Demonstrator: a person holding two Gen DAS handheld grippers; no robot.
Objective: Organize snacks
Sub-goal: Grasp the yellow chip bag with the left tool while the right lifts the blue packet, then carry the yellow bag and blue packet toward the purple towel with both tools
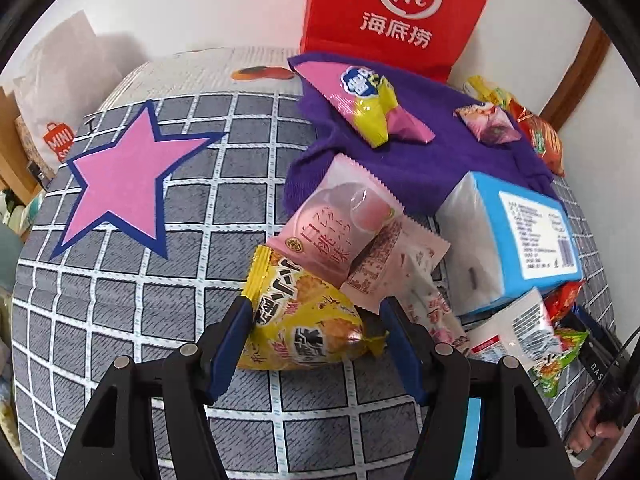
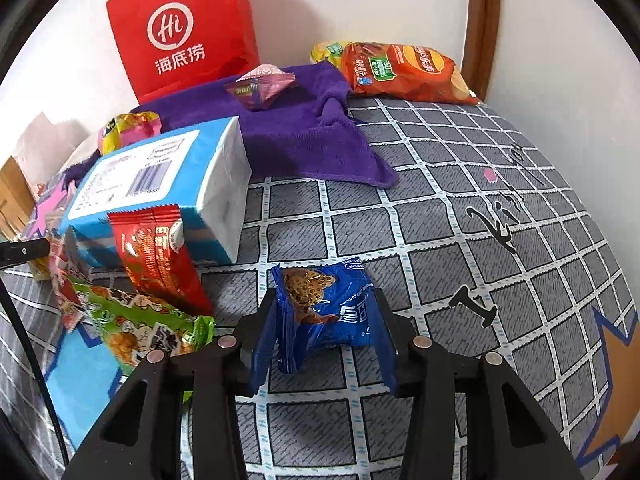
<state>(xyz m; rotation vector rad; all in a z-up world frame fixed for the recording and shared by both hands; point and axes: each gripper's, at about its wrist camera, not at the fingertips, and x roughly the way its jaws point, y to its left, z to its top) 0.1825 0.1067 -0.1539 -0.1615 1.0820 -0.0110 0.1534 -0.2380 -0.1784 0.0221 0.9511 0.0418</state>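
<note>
The left gripper (image 1: 316, 312) stands half open around one yellow snack packet (image 1: 304, 320) lying on the grey checked cover (image 1: 120, 300); its left pad touches the packet, the right pad stands clear. At twelve o'clock from it lie two pink packets (image 1: 340, 232), at two o'clock one blue tissue box (image 1: 516, 236). One purple cloth (image 1: 432, 152) carries two small packets. The right gripper (image 2: 326, 320) is clamped narrowly on one blue cookie packet (image 2: 328, 304). At ten o'clock: one red packet (image 2: 160, 256), one green (image 2: 136, 328).

Yellow snack packet (image 1: 304, 316) on grid cloth, pink peach packet (image 1: 340, 224) overlapping it, blue cookie packet (image 2: 328, 312) upright.
</note>
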